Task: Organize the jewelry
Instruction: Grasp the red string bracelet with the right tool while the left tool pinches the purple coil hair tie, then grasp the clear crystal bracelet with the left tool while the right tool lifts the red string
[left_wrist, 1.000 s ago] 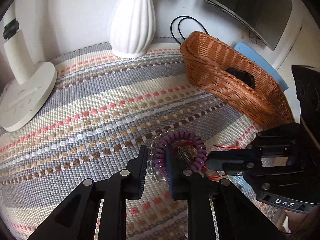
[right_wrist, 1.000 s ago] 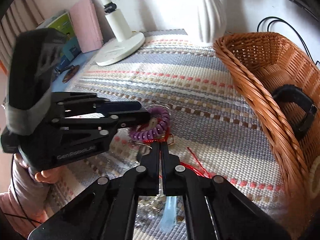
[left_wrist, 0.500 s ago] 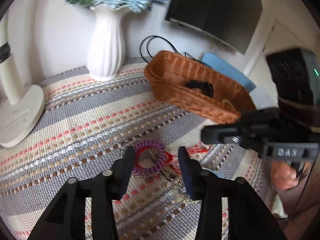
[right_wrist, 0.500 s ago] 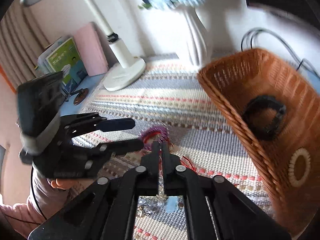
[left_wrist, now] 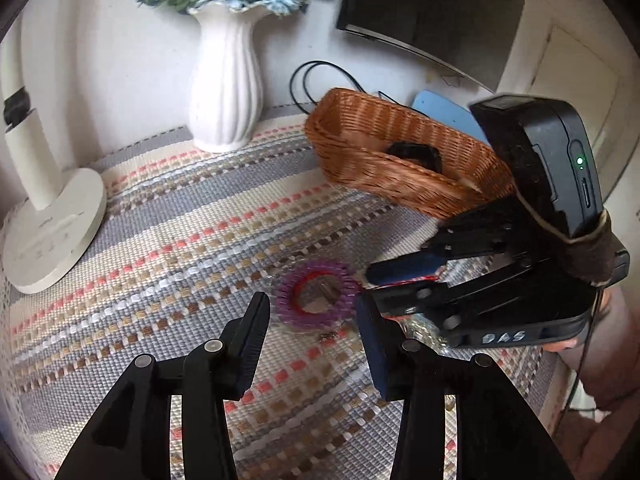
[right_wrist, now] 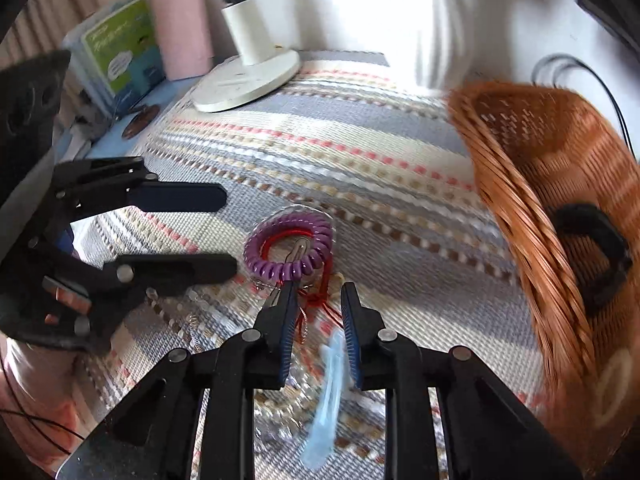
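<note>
1. Left gripper – jaws parted, nothing between the pads; tips hang over the striped woven mat, just short of the jewelry pile.
2. Right gripper – jaws opening, pads pressing on nothing. Red cord and a pale blue hair clip lie on the mat in and below the gap.
3. Purple spiral coil bracelet lies flat on the mat at 12 o'clock from the right gripper's tips, just beyond them. A red loop sits inside the coil and a small metal piece in its middle – too blurred to name.
4. In the left wrist view the same coil is at 12 o'clock of the left gripper, near its tips; the right gripper comes in from 3 o'clock, tips just beside the coil.
5. Clear beads and thin chain bits lie around the coil, at 7 o'clock from it in the right wrist view; detail blurred.
6. Wicker basket at 1 o'clock in the left wrist view, well apart from the coil, with a black watch band inside.
7. White ribbed vase with blue flowers at 11 o'clock, on the mat's far edge.
8. White lamp base at 9 o'clock.
</note>
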The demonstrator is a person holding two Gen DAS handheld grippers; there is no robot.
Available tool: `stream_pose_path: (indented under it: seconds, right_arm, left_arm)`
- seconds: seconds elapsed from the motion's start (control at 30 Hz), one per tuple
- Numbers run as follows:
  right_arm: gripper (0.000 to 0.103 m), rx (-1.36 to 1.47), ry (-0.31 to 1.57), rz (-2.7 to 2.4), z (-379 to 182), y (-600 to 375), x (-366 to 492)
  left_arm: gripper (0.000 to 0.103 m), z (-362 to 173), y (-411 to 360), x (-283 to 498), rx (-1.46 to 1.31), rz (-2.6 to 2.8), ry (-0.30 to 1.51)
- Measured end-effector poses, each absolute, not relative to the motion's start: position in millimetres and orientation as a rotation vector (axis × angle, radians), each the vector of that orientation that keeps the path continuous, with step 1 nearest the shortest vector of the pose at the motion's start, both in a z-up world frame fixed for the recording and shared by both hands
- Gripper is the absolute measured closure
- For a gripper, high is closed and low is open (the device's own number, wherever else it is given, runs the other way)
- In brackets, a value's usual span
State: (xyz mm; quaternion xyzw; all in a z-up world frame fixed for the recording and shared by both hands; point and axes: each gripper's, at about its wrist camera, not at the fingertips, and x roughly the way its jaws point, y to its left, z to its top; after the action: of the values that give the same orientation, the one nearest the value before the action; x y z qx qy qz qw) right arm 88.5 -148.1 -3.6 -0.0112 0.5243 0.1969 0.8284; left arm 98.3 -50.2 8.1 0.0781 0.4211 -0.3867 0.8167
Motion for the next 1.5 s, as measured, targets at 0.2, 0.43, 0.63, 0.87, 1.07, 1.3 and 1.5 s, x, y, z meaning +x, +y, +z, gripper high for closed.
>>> stream_pose_path:
  seconds: [0.2, 0.43, 0.63, 0.87, 1.07, 1.3, 1.5]
  right_arm:
    - [0.093, -0.062, 1.102, 0.444, -2.5, -138.9, 83.3]
    - [0.093, 0.045, 1.038, 0.455, 29.5, -167.0, 47.7]
    - [0.093, 0.073, 0.994, 0.379, 51.9, -200.6, 5.0]
    - [0.093, 0.255, 0.925, 0.354, 67.4, -250.6, -16.7]
    - [0.098, 0.321, 0.862, 0.377, 81.1, -259.0, -12.3]
    - [0.097, 0.261, 0.833, 0.368, 89.3, -252.3, -21.3]
    - [0.073, 0.239, 0.972, 0.289, 45.0, -259.0, -44.7]
  left_arm:
    - [0.057, -0.6, -60.6, 97.1, 0.205, -0.834, 0.933]
    - [0.056, 11.8, -49.7, 90.8, 0.17, -0.864, 0.887]
    - [0.056, 13.7, -55.7, 80.5, 0.192, -0.908, 0.871]
    - [0.056, 7.1, -70.8, 78.9, 0.227, -0.912, 0.903]
    - [0.056, 20.1, -70.0, 78.8, 0.206, -0.879, 0.875]
    - [0.056, 6.4, -44.4, 109.9, 0.129, -0.678, 0.941]
    - [0.056, -9.4, -44.4, 117.8, 0.151, -0.614, 0.965]
